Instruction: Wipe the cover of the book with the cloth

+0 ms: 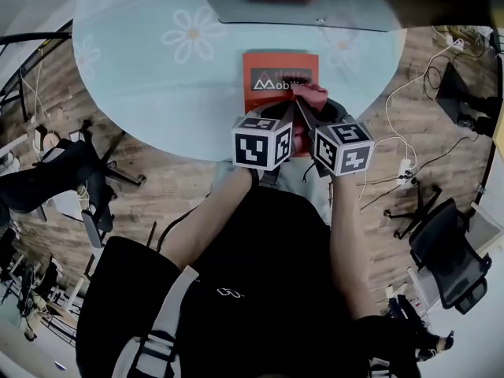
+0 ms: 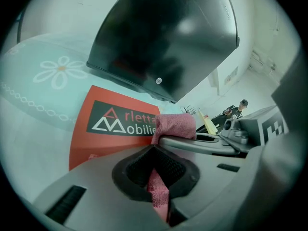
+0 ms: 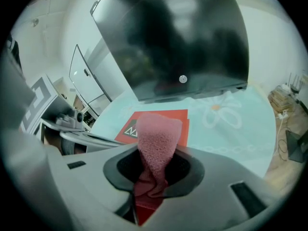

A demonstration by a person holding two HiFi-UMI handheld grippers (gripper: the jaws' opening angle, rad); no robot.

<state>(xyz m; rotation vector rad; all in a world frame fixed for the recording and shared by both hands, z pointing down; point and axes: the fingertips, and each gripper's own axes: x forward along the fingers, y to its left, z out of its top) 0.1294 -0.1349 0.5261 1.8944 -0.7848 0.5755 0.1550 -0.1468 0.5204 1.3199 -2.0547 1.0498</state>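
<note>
A red book (image 1: 272,75) with a dark title band lies flat on the round table (image 1: 157,69), near its front edge. Over the book's right side hangs a pink cloth (image 1: 312,94), held from two sides. My left gripper (image 1: 290,112) is shut on one strip of the cloth (image 2: 157,190). My right gripper (image 1: 316,112) is shut on the bunched other end of the cloth (image 3: 155,141), which sticks up past the jaws. In the left gripper view the cloth (image 2: 174,124) drapes over the right gripper's fingers (image 2: 202,144), in front of the book (image 2: 98,129).
An open dark laptop (image 1: 307,6) stands right behind the book, and its lid (image 2: 163,37) fills both gripper views. The table has a pale blue flowered cover. Office chairs (image 1: 445,250), cables and a power strip (image 1: 405,170) lie on the wooden floor around it.
</note>
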